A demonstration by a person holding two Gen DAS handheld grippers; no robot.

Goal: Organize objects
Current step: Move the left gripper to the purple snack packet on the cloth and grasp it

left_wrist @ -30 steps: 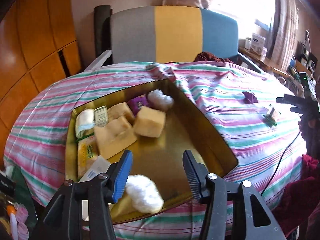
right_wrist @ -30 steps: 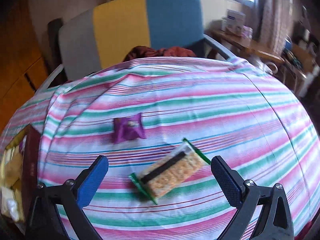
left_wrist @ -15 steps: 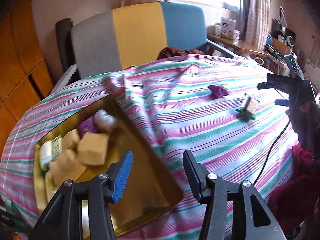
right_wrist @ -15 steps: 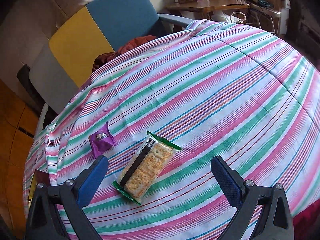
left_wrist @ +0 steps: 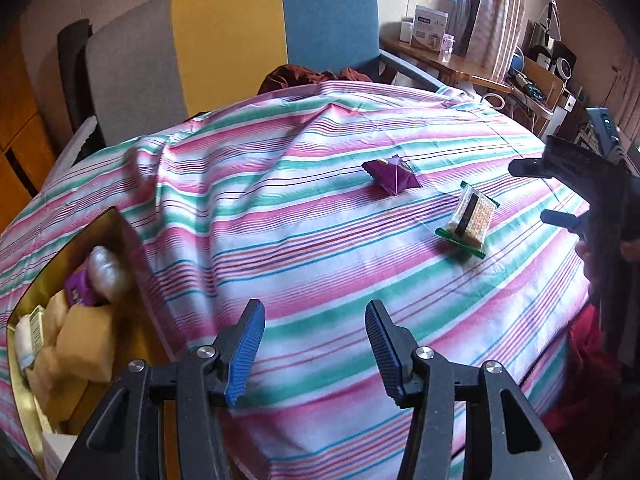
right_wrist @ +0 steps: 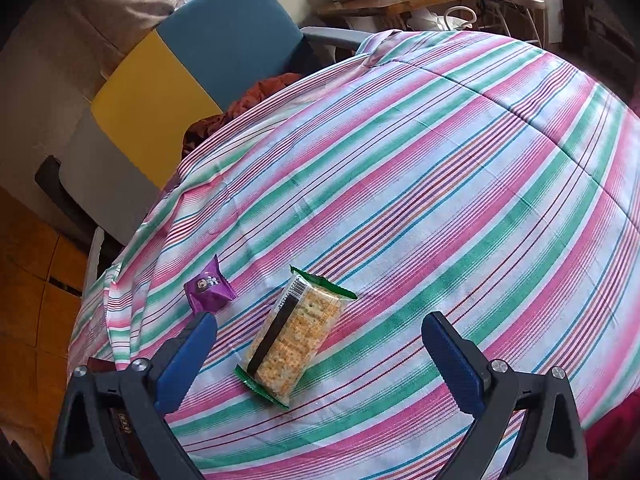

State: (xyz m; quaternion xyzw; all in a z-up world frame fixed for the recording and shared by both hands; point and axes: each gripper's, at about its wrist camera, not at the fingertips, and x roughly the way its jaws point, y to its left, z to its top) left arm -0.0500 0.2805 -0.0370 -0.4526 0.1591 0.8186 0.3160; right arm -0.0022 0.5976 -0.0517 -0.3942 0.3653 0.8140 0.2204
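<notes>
Striped tablecloth (right_wrist: 460,184) covers the whole table, pink/green/white. Chair (left_wrist: 240,36) with grey, yellow and blue back panels stands behind the far edge. Gold tin (left_wrist: 24,384) at left edge of left wrist view, holds tan wrapped blocks, a purple packet and a white wrapped item, partly blurred. Left gripper (left_wrist: 314,346) jaws wide open, empty, above bare cloth just right of the tin. Right gripper (right_wrist: 318,354) jaws spread wide, holding nothing. Cracker packet (right_wrist: 294,334), green-edged clear wrapper, lies flat on the cloth in the gap between the right jaws, nearer the left one, touching neither. Purple candy (right_wrist: 210,290) just beside the packet, beyond the left jaw's tip, apart from it.
</notes>
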